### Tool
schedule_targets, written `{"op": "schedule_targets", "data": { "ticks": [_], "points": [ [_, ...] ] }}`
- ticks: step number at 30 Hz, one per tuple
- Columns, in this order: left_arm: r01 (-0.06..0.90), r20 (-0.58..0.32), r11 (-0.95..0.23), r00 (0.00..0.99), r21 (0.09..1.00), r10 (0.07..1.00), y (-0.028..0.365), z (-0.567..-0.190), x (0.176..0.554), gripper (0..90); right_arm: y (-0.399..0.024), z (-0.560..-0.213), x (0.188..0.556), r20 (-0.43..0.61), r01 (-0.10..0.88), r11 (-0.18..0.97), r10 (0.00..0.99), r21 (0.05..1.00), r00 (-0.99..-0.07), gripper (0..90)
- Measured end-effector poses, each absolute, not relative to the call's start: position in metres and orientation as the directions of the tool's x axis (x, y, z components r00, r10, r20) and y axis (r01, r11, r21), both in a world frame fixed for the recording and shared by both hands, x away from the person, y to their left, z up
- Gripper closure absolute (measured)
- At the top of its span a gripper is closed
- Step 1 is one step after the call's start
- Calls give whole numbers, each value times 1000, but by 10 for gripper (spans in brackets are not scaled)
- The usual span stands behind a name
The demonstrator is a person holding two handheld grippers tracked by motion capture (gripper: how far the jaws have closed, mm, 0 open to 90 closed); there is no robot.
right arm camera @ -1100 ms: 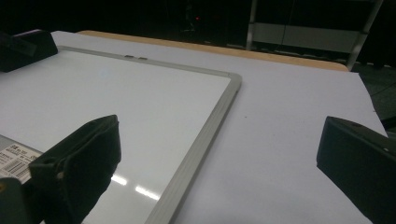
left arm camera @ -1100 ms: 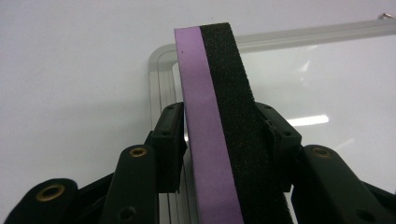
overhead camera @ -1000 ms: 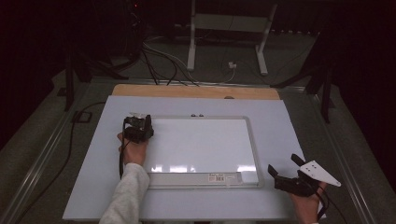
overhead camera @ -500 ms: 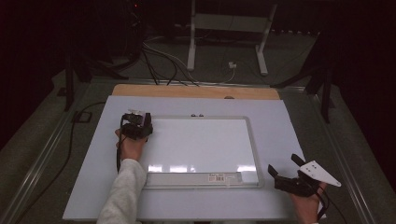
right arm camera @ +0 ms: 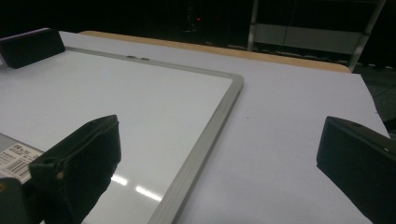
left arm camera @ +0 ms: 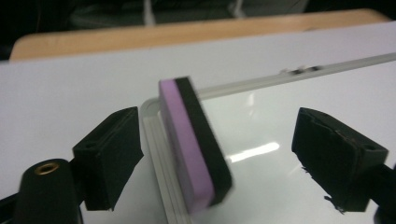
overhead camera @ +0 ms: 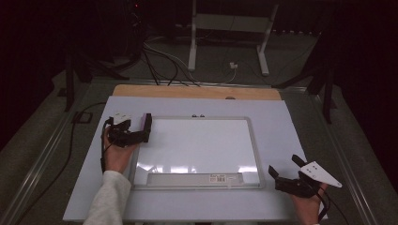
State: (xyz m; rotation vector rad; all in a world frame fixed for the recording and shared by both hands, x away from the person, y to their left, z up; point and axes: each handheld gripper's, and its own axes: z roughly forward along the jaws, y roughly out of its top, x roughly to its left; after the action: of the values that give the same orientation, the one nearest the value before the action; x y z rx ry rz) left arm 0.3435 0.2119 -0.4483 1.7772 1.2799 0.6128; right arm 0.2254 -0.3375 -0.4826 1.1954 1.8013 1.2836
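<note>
A purple-and-black eraser point(left arm camera: 194, 149) stands on edge, tilted, at the top-left corner of the whiteboard point(overhead camera: 253, 140), its lower end blurred. My left gripper point(left arm camera: 219, 144) has just been opening its jaws. They stand on either side of the eraser with a gap at each side. From above, the left gripper point(overhead camera: 140, 135) sits just left of the eraser point(overhead camera: 147, 127) at the board's left frame. My right gripper point(overhead camera: 284, 165) rests open and empty on the white sheet off the board's bottom-right corner. In the right gripper view the eraser point(right arm camera: 32, 46) shows far across the whiteboard point(right arm camera: 210, 130).
The whiteboard lies on a white sheet point(overhead camera: 281, 117) over the table, with a wooden strip point(overhead camera: 197, 92) along the far edge. A barcode label point(overhead camera: 224, 177) sits on the board's near tray. Cables and a metal stand point(overhead camera: 225, 42) lie on the dark floor beyond.
The left gripper has opened and drawn back to the left and up from the board's corner. The eraser, let go, now shows beside its jaws. The right hand has kept still.
</note>
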Motion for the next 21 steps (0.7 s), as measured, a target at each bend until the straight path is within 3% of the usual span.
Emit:
{"op": "schedule_targets", "data": {
  "ticks": [4,9,16,21],
  "points": [
    [465,-81,-115,380,878,921,225,-440,315,130,-335,-482,225,13,309,125,912,943,-410,1],
    [419,-52,-144,422,896,905,238,-446,279,18,-334,-482,224,15,305,123,910,944,-415,1],
    [336,-9,-135,395,932,919,255,-460,243,12,-332,-482,224,15,302,125,906,945,-423,1],
    [327,-9,-127,384,937,923,260,-465,238,12,-334,-481,224,14,298,125,906,946,-422,1]
  ]
}}
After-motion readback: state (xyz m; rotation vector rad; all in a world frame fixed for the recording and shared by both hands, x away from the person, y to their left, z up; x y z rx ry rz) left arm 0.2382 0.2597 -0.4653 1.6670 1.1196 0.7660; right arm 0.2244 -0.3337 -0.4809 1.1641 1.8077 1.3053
